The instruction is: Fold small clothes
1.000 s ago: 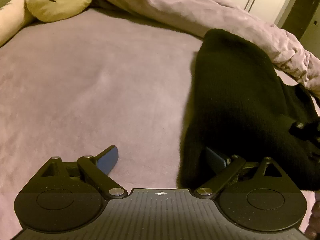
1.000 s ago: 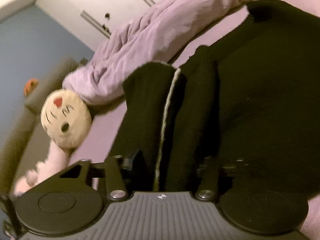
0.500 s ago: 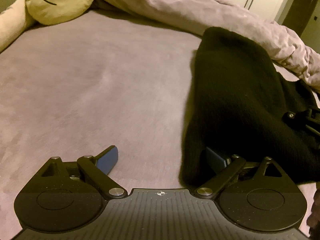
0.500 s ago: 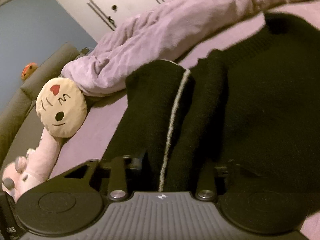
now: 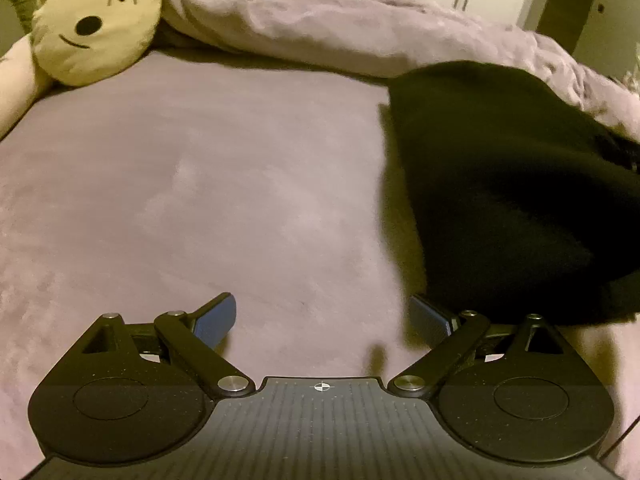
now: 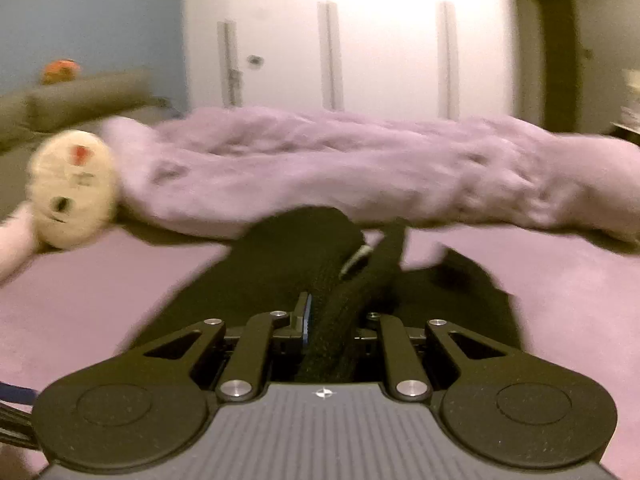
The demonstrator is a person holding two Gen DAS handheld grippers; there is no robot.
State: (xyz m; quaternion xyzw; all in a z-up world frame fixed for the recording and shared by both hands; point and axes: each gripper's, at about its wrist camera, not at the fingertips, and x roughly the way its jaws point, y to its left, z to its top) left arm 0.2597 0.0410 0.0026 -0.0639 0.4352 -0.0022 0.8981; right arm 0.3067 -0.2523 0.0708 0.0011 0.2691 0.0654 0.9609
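A black knitted garment [image 5: 508, 184] lies bunched on the pale purple bed sheet [image 5: 208, 200], at the right of the left wrist view. My left gripper [image 5: 324, 316] is open and empty just left of the garment's near edge, its right finger [image 5: 428, 316] beside the cloth. In the right wrist view my right gripper [image 6: 332, 320] is shut on a thick fold of the black garment [image 6: 280, 264], which stretches away from the jaws. The view is blurred by motion.
A rumpled purple duvet [image 5: 320, 20] runs along the far side of the bed [image 6: 360, 168]. A cream plush toy with a red heart [image 5: 96, 20] lies at the far left [image 6: 72, 188]. White wardrobe doors [image 6: 360, 40] stand behind.
My right gripper has closed on the garment fold and levelled out, pulling the cloth. The left gripper has drawn back from the garment edge and stays open.
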